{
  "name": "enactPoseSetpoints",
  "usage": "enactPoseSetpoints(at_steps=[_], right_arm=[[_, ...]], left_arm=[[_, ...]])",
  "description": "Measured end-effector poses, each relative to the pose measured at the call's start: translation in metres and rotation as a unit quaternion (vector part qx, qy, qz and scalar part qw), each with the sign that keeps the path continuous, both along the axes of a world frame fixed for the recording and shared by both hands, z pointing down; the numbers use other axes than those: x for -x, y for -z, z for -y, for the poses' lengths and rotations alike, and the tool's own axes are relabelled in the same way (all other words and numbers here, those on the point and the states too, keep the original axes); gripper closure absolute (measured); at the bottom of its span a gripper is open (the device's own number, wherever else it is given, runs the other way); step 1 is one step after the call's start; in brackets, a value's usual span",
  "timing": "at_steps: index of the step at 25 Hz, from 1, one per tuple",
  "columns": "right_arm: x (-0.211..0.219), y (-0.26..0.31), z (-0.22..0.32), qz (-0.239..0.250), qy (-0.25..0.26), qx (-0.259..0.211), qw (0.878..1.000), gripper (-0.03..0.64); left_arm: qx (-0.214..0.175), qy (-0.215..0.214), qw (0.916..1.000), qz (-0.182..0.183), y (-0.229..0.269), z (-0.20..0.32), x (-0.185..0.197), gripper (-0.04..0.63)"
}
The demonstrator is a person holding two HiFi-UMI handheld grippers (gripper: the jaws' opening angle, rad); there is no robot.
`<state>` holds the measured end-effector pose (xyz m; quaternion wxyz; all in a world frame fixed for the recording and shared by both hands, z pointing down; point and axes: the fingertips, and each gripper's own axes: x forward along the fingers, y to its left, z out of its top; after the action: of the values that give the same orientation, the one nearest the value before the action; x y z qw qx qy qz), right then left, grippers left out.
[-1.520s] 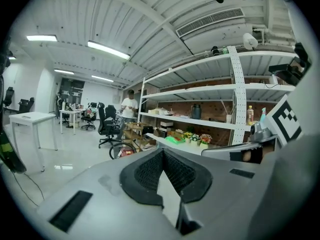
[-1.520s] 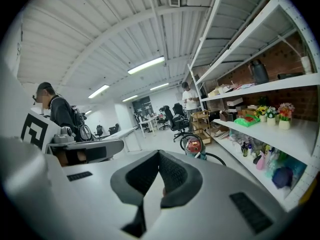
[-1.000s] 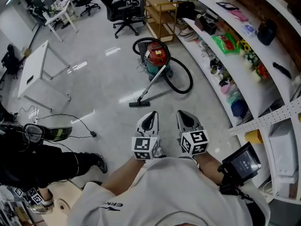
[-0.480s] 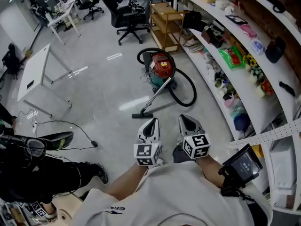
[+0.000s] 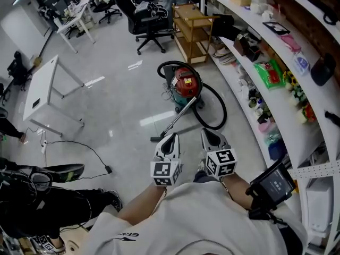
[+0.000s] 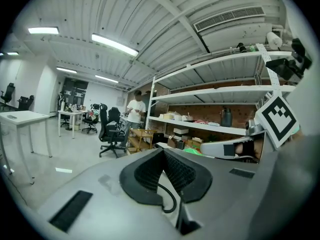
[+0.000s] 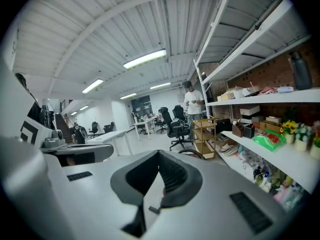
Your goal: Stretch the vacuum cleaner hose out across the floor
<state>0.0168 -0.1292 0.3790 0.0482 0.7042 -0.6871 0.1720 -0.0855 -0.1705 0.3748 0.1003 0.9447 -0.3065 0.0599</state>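
The black ribbed vacuum hose (image 5: pixel 224 110) lies in a loop on the grey floor (image 5: pixel 117 105) beside the red-and-teal canister vacuum (image 5: pixel 186 84). It is ahead of both grippers and slightly right, so the right gripper (image 5: pixel 208 136) is nearer. The silver wand (image 5: pixel 180 115) slants toward the left gripper (image 5: pixel 170 138). Both grippers point forward side by side, roughly level, with jaws fully closed on nothing.

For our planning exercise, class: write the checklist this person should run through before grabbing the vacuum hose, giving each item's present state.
1. Left gripper open: not ok, shut and empty.
2. Right gripper open: not ok, shut and empty.
3. Hose within reach: not ok, it lies ahead, by the vacuum cleaner.
4. Hose stretched out: not ok, looped.
5. Hose free of snags: cannot tell.
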Motion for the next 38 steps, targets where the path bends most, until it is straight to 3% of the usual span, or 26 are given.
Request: enactPoseSetpoints(at_steps=[13,25,38], right_arm=[[-0.118,-0.023,0.077,0.026,0.008,0.015,1.000,0.615],[-0.150,-0.074,0.150,0.033,-0.006,0.078,0.996,0.615],[-0.184,-0.136,0.235,0.029,-0.037,0.153,0.987,0.615]], left_arm=[[0.013,0.032,0.9989,0.032,-0.020,0.078,-0.103,0.594],[0.058,0.035,0.9951,0.073,-0.077,0.160,-0.116,0.594],[0.087,-0.002,0.9871,0.134,-0.153,0.251,-0.129,0.594]])
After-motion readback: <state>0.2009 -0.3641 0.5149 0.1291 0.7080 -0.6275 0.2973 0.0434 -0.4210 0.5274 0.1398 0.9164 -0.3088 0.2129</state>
